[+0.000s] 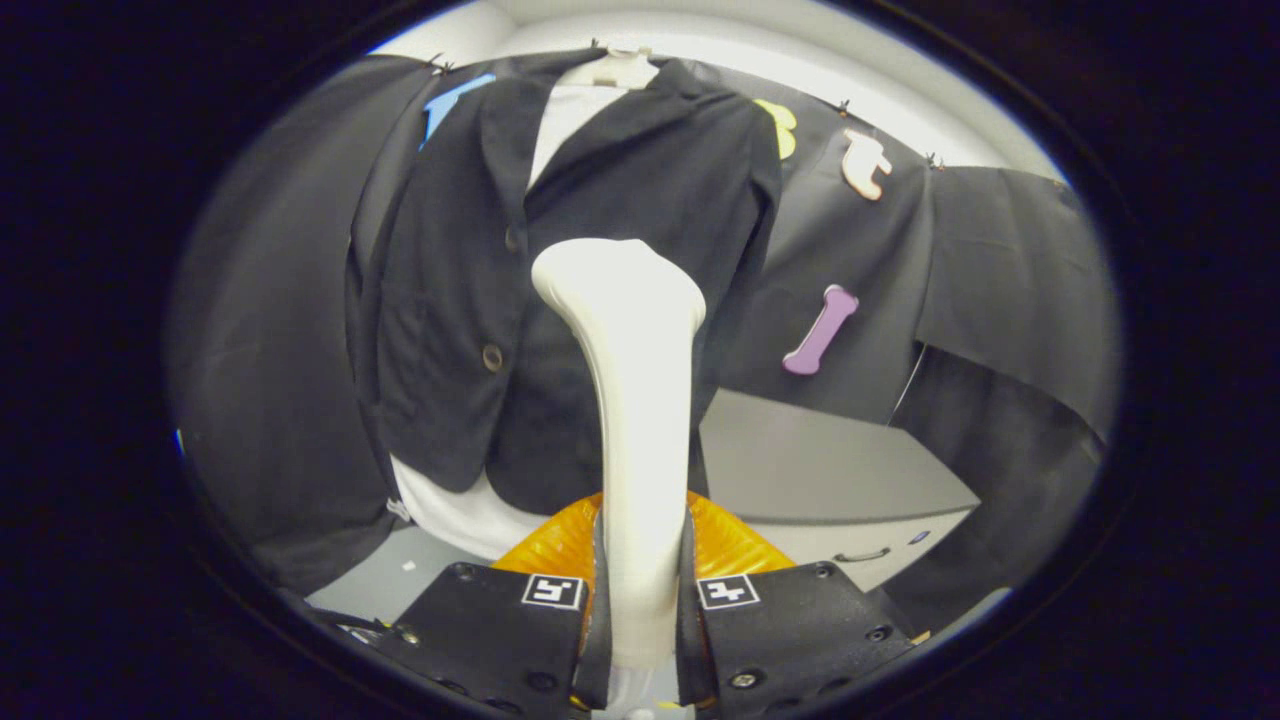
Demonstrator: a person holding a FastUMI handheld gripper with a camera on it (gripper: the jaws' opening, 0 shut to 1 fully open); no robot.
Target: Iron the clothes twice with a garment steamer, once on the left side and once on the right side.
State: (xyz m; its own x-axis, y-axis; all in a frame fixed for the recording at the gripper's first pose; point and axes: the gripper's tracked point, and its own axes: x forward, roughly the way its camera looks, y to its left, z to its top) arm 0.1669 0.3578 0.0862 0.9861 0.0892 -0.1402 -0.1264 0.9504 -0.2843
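A white garment steamer (635,400) stands upright between my fingers, its handle clamped by both pads and its broad head raised just ahead. My gripper (640,590) is shut on that handle. Beyond the head hangs a black jacket (450,300) over a white shirt (565,120) on a pale hanger (620,68). The steamer head sits in front of the jacket's right front panel, near the centre opening; whether it touches the cloth I cannot tell. A brown button (492,357) shows left of the head. The shirt's white hem (450,510) hangs below the jacket.
A grey cabinet (830,470) with a drawer handle (862,555) stands low, to the right of the jacket. An orange ribbed part (735,545) lies just behind my fingers, at the steamer's base. Black cloth walls close in the back and both sides.
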